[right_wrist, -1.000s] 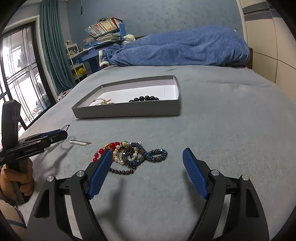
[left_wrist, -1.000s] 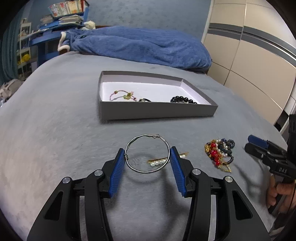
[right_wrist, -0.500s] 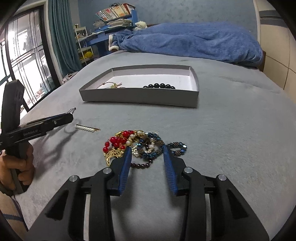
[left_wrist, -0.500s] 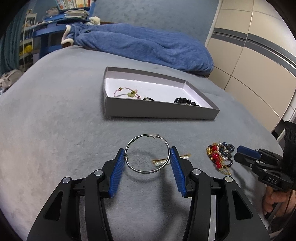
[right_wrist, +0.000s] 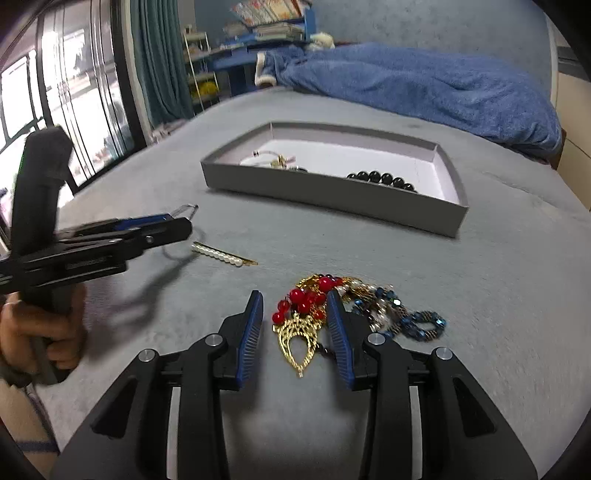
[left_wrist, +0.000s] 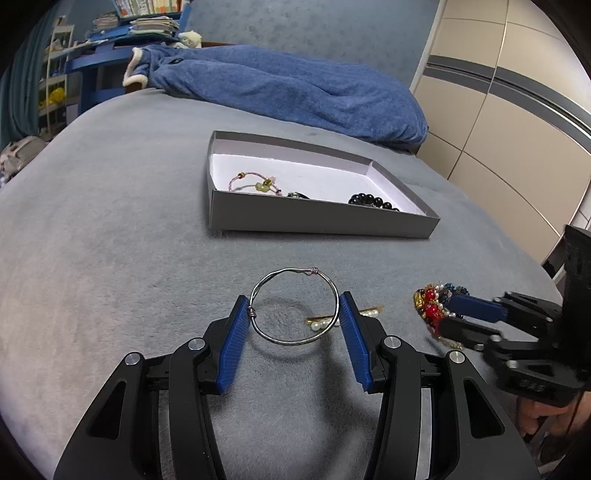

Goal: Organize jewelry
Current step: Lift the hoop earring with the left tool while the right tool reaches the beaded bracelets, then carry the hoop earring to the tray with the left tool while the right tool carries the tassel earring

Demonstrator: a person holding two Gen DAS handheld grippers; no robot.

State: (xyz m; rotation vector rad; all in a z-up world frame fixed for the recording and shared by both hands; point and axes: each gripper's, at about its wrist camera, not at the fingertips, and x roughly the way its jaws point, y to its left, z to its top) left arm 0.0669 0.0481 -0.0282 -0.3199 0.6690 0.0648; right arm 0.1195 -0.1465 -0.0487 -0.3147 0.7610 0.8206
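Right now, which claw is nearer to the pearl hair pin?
Left. The left claw, holding the wire bangle, sits right above the pearl hair pin; the right claw is off to its side, straddling the beaded jewelry pile.

**A bedroom in a home**

The work surface is a wide bed covered in a soft grey plush spread, with a rumpled blue fleece blanket heaped at its far end. Behind it stands a blue shelf unit stacked with books and papers, and a small white stuffed toy sits beside it. Beige wardrobe doors with a dark grey stripe line one side; teal curtains hang by a tall dark-framed window on the other.
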